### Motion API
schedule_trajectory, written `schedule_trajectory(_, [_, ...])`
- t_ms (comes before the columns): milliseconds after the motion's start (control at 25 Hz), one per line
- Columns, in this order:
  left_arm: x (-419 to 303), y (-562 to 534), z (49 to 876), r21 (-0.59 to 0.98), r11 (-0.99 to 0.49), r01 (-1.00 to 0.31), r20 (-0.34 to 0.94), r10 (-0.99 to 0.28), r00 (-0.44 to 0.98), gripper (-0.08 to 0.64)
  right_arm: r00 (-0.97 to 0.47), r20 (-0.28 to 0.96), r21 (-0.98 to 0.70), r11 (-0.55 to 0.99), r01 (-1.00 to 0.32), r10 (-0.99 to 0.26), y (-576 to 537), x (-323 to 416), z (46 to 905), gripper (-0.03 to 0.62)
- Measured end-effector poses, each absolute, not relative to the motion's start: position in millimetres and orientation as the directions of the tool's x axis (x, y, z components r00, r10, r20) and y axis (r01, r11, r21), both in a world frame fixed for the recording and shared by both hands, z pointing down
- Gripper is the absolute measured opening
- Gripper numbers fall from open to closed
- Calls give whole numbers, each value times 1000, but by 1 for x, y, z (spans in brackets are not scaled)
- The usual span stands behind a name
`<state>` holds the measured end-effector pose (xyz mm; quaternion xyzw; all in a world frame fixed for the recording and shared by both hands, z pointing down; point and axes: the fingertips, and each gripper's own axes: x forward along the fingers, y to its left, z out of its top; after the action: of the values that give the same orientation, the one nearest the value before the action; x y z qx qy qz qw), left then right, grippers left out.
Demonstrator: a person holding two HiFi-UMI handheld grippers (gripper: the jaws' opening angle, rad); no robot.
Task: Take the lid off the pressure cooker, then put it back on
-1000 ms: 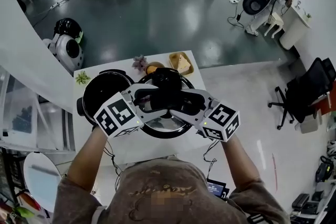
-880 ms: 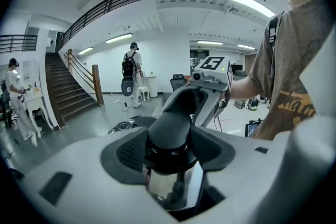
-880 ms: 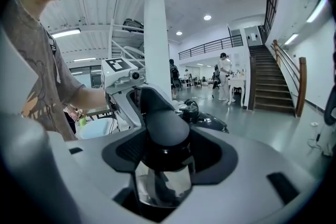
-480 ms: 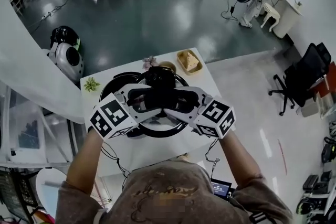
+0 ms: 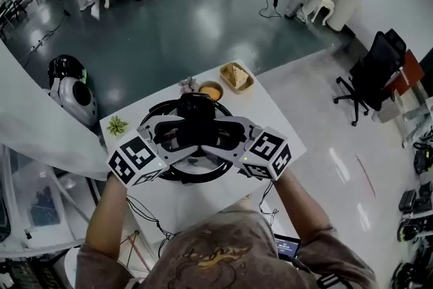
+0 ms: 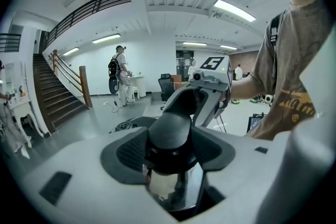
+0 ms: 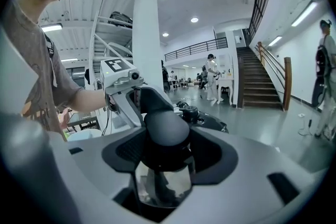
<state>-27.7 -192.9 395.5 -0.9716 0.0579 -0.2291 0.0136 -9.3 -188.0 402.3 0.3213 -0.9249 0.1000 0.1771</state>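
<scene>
The pressure cooker lid (image 5: 196, 174), dark with a shiny rim, hangs over the white table (image 5: 270, 128). The cooker's pot lies under it, and only a dark rim (image 5: 150, 120) shows. My left gripper (image 5: 177, 137) and right gripper (image 5: 220, 137) face each other across the lid. Each is shut on a black lid handle (image 5: 197, 120). In the left gripper view the pads (image 6: 128, 152) clamp the rounded black handle (image 6: 169, 131), with my left gripper (image 6: 170, 160) around it. In the right gripper view my right gripper (image 7: 163, 165) squeezes the other handle (image 7: 166, 128), and the lid's valve (image 7: 190, 112) shows beyond it.
At the table's far edge stand a small green plant (image 5: 117, 125), a purple flower (image 5: 186, 84), an orange bowl (image 5: 211, 89) and a tray of bread (image 5: 235, 76). On the floor are a white and black machine (image 5: 71, 90) at left and an office chair (image 5: 371, 71) at right.
Both grippers have carried the lid to the left. It was beside the open black pot and now hangs above it. The pot's open mouth no longer shows.
</scene>
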Motion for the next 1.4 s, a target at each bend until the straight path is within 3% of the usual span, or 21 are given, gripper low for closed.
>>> schedule_trajectory(1400, [-86, -218, 417, -34, -999, -31, 413, -42, 910, 265, -665, 404, -48, 712, -701, -628, -209, -68, 422, 259])
